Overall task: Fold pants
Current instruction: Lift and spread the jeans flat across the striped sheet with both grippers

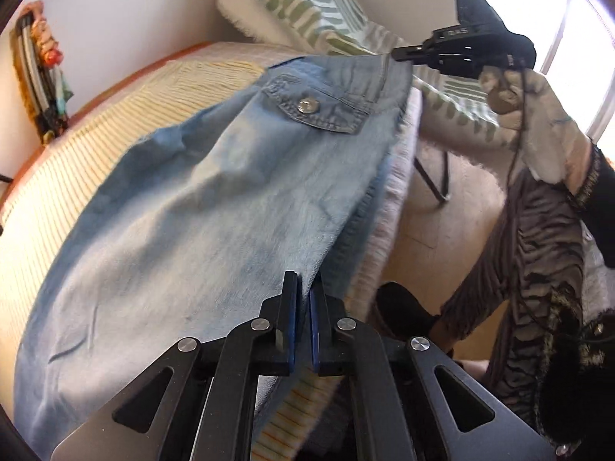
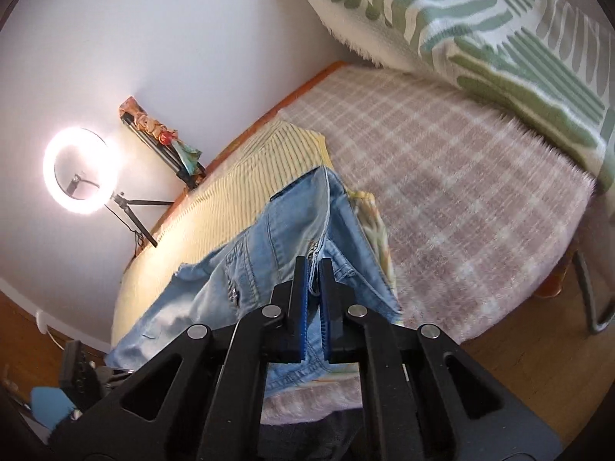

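Light blue denim pants (image 1: 192, 199) lie spread over the bed, with a buttoned pocket flap (image 1: 319, 109) toward the far end. My left gripper (image 1: 303, 288) is shut on the near side edge of the pants leg. In the right wrist view the pants (image 2: 269, 253) rise in a fold toward my right gripper (image 2: 314, 269), which is shut on the waistband edge. The right gripper (image 1: 399, 53) also shows in the left wrist view, pinching the far waist corner, held by a gloved hand (image 1: 538, 115).
A yellow striped sheet (image 1: 77, 146) and a pink plaid blanket (image 2: 461, 192) cover the bed. A green-patterned pillow (image 2: 461, 19) lies at its head. A lit ring light (image 2: 80, 169) on a tripod stands by the wall. Wooden floor (image 2: 519, 365) lies beside the bed.
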The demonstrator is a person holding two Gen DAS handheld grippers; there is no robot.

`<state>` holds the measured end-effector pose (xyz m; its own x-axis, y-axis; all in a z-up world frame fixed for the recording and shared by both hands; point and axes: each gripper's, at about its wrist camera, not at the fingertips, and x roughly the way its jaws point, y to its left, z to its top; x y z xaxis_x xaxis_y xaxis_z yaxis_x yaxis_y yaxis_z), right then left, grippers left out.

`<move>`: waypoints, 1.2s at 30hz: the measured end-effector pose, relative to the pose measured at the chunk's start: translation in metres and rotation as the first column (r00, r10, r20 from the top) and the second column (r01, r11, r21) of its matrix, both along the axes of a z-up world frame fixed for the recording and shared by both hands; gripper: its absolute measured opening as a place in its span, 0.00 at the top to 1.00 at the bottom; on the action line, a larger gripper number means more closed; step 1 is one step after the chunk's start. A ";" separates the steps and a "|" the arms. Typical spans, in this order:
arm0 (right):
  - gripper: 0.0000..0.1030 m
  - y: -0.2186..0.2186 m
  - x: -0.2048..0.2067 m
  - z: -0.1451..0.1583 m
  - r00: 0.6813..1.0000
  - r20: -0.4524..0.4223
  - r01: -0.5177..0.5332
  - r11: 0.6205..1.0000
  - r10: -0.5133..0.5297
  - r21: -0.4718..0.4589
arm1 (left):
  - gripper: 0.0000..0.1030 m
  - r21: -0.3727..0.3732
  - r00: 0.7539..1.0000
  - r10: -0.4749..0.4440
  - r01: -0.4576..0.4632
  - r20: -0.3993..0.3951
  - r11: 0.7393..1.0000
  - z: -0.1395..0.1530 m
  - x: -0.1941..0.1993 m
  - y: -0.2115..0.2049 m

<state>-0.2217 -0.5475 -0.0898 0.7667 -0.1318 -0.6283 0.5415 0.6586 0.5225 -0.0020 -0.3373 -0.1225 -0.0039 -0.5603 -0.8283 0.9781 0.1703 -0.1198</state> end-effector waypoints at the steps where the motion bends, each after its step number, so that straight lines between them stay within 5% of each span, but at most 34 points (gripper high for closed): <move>1: 0.94 -0.001 -0.002 -0.005 0.999 -0.033 0.006 1.000 -0.006 -0.006 | 0.96 0.014 1.000 -0.013 0.013 0.001 1.000 -0.005 -0.002 0.000; 5: 0.94 -0.001 0.017 -0.051 0.951 -0.310 -0.033 0.998 0.018 -0.045 | 0.87 0.091 1.000 -0.005 0.008 -0.028 0.996 -0.030 -0.004 -0.005; 9: 0.86 -0.007 0.011 -0.046 0.925 -0.373 0.031 0.992 -0.076 -0.124 | 0.66 0.058 0.997 0.017 -0.013 -0.069 0.998 -0.018 -0.004 0.004; 13: 0.80 -0.008 0.000 -0.007 0.942 -0.296 0.087 0.969 -0.156 -0.233 | 0.59 0.000 0.987 0.097 -0.098 -0.130 0.995 0.006 0.011 0.025; 17: 0.43 0.013 0.033 0.035 0.983 -0.183 -0.074 0.951 0.019 -0.299 | 0.58 -0.064 0.958 0.255 -0.265 -0.132 0.962 0.026 0.039 0.067; 18: 0.43 0.020 0.046 0.043 0.984 -0.166 -0.116 0.942 0.065 -0.316 | 0.58 -0.071 0.948 0.297 -0.307 -0.118 0.949 0.029 0.045 0.079; 21: 0.43 0.042 0.097 0.056 0.959 -0.148 -0.277 0.904 0.240 -0.326 | 0.58 -0.060 0.891 0.436 -0.445 -0.125 0.893 0.028 0.066 0.122; 28: 0.40 0.091 0.221 0.029 0.802 -0.222 -0.597 0.762 0.555 -0.252 | 0.58 0.011 0.712 0.688 -0.694 -0.141 0.720 0.004 0.088 0.217; 32: 0.39 0.107 0.266 -0.005 0.736 -0.321 -0.670 0.709 0.596 -0.219 | 0.58 0.052 0.656 0.744 -0.744 -0.126 0.666 -0.008 0.083 0.246; 36: 0.39 0.109 0.296 -0.033 0.698 -0.365 -0.698 0.699 0.616 -0.155 | 0.58 0.071 0.610 0.784 -0.782 -0.116 0.619 -0.016 0.084 0.265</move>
<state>0.0747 -0.4381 -0.1227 0.5272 0.1521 -0.8360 0.0020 0.9836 0.1802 0.0821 -0.0721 -0.1384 0.3304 -0.3893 -0.8598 0.4481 0.8665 -0.2201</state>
